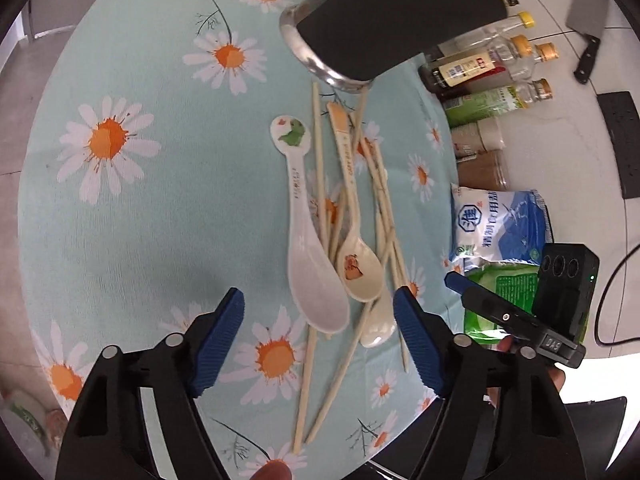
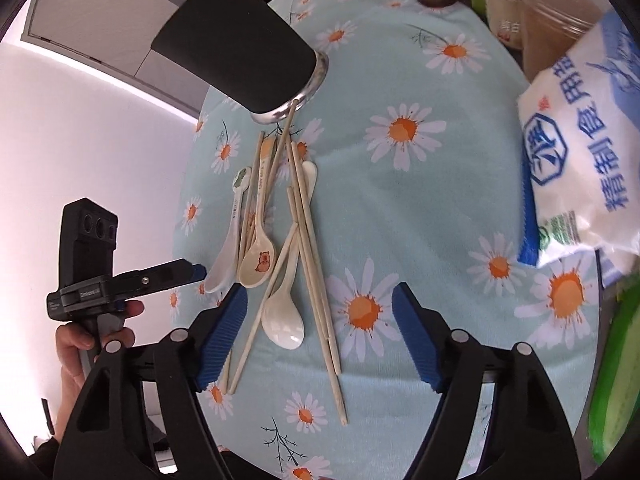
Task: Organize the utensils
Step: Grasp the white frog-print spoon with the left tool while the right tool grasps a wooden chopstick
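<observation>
Left view only: cleaver (image 1: 588, 26). Three spoons (image 2: 256, 256) in pile, chopsticks (image 2: 316, 280) uncountable. Left gripper (image 1: 318, 336), right gripper (image 2: 320, 328): jaws wide, empty

Table covered by a pale blue daisy-print cloth (image 1: 152, 208). White worktop (image 1: 560, 128) lay beyond its 3 o'clock edge in the left wrist view. In the right wrist view, a white wall (image 2: 80, 152) stood at 9 o'clock and grey cabinet panels (image 2: 100, 12) at 10 o'clock. Light was even and bright.
</observation>
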Motion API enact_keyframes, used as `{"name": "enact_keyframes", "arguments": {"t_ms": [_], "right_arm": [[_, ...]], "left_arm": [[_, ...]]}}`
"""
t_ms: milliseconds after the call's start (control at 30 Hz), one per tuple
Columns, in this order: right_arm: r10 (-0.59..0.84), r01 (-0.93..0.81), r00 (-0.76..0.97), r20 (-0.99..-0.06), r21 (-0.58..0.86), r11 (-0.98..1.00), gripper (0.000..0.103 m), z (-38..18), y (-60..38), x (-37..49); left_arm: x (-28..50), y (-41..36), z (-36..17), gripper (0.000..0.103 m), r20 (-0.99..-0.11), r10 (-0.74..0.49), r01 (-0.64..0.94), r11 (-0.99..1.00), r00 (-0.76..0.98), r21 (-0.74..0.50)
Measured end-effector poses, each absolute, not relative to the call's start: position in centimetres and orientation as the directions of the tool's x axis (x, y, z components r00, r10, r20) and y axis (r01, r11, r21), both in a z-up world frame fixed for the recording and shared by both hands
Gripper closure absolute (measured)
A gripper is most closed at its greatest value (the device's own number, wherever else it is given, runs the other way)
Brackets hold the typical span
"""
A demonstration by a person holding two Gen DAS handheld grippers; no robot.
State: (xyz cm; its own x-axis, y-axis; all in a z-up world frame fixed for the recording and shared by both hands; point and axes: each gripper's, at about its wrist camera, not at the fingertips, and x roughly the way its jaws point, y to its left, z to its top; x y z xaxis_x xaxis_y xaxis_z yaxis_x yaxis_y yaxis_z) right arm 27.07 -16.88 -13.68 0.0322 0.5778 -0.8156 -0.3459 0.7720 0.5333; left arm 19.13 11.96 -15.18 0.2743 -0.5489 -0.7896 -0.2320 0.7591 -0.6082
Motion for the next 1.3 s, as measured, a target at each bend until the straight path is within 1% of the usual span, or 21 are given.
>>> {"name": "enact_keyframes", "arguments": {"t_ms": [67,133,167,233,300,333,367,467,500,533,567,667,700,767,867,967,1067,1167,1233,1267,1300], "right_arm": [[0.563,-0.354,0.016,-0.826,0.522,0.776,0.033,-13.6,-16.3,27.6],[0.559,-0.374,-0.006,-0.829,0.520,0.768,0.034,-13.3,-15.7,28.1],[0.556,-0.381,-0.009,-0.831,0.517,0.767,0.037,-13.2,-15.5,28.3],[0.543,-0.393,-0.023,-0.840,0.507,0.767,0.039,-13.1,-15.0,28.8],[0.520,-0.400,-0.026,-0.854,0.486,0.777,0.041,-13.1,-14.6,29.3],[0.515,-0.397,-0.039,-0.856,0.487,0.778,0.045,-13.2,-14.4,29.5],[0.520,-0.391,-0.069,-0.851,0.503,0.771,0.046,-13.3,-14.1,29.8],[0.491,-0.420,-0.074,-0.868,0.474,0.774,0.047,-13.1,-13.2,30.1],[0.482,-0.430,-0.077,-0.873,0.465,0.774,0.047,-13.0,-12.9,30.1],[0.470,-0.439,-0.080,-0.879,0.454,0.775,0.047,-12.9,-12.7,30.1],[0.459,-0.445,-0.082,-0.885,0.445,0.777,0.049,-12.9,-12.5,30.2],[0.418,-0.465,-0.096,-0.904,0.412,0.784,0.058,-13.3,-11.7,30.2],[0.398,-0.472,-0.102,-0.912,0.396,0.787,0.059,-13.5,-11.4,30.3],[0.371,-0.486,-0.112,-0.922,0.376,0.789,0.066,-13.9,-10.9,30.3],[0.336,-0.508,-0.125,-0.933,0.351,0.787,0.073,-14.3,-10.1,30.1],[0.313,-0.525,-0.134,-0.940,0.335,0.782,0.074,-14.4,-8.9,30.1],[0.330,-0.506,-0.158,-0.931,0.363,0.782,0.074,-14.8,-8.1,30.0],[0.324,-0.487,-0.159,-0.933,0.359,0.796,0.075,-15.2,-8.0,30.0],[0.305,-0.488,-0.157,-0.940,0.342,0.803,0.078,-15.3,-8.0,30.0],[0.297,-0.489,-0.155,-0.942,0.335,0.805,0.082,-15.4,-7.9,30.0],[0.291,-0.494,-0.155,-0.944,0.329,0.805,0.084,-15.5,-7.8,29.9]], "left_arm": [[19.6,12.4,-15.7,0.042,-0.790,-0.555,-0.259,0.748,0.261,-0.611],[20.1,12.4,-16.3,0.047,-0.774,-0.586,-0.268,0.726,0.242,-0.633],[20.3,12.5,-16.4,0.050,-0.770,-0.592,-0.271,0.721,0.237,-0.638],[20.6,12.5,-16.5,0.050,-0.768,-0.598,-0.274,0.718,0.230,-0.640],[20.7,12.6,-16.5,0.060,-0.767,-0.602,-0.274,0.717,0.220,-0.641],[20.9,12.6,-16.6,0.067,-0.766,-0.606,-0.276,0.714,0.215,-0.643],[20.9,12.6,-16.8,0.073,-0.761,-0.615,-0.278,0.709,0.206,-0.648],[21.0,12.2,-17.3,0.084,-0.766,-0.614,-0.266,0.719,0.190,-0.642],[21.0,12.2,-17.4,0.086,-0.764,-0.616,-0.268,0.716,0.191,-0.645],[21.0,12.2,-17.5,0.090,-0.763,-0.618,-0.269,0.715,0.190,-0.646],[21.0,12.2,-17.7,0.093,-0.765,-0.616,-0.269,0.717,0.189,-0.643],[20.9,12.3,-17.9,0.097,-0.760,-0.620,-0.270,0.711,0.195,-0.649],[20.9,12.3,-17.9,0.097,-0.759,-0.621,-0.269,0.710,0.196,-0.650],[20.9,12.5,-18.0,0.098,-0.757,-0.622,-0.267,0.709,0.200,-0.653],[20.8,12.6,-18.0,0.098,-0.753,-0.623,-0.267,0.704,0.212,-0.658],[20.7,12.7,-17.9,0.099,-0.747,-0.625,-0.270,0.697,0.226,-0.664],[20.3,13.0,-17.5,0.099,-0.734,-0.634,-0.259,0.686,0.245,-0.679],[20.1,13.0,-16.9,0.099,-0.722,-0.642,-0.248,0.678,0.258,-0.692],[19.9,13.0,-16.5,0.099,-0.720,-0.642,-0.236,0.681,0.264,-0.693],[19.8,13.0,-16.1,0.099,-0.717,-0.643,-0.228,0.681,0.269,-0.696],[19.7,13.0,-16.0,0.099,-0.714,-0.645,-0.224,0.679,0.271,-0.699]]}}
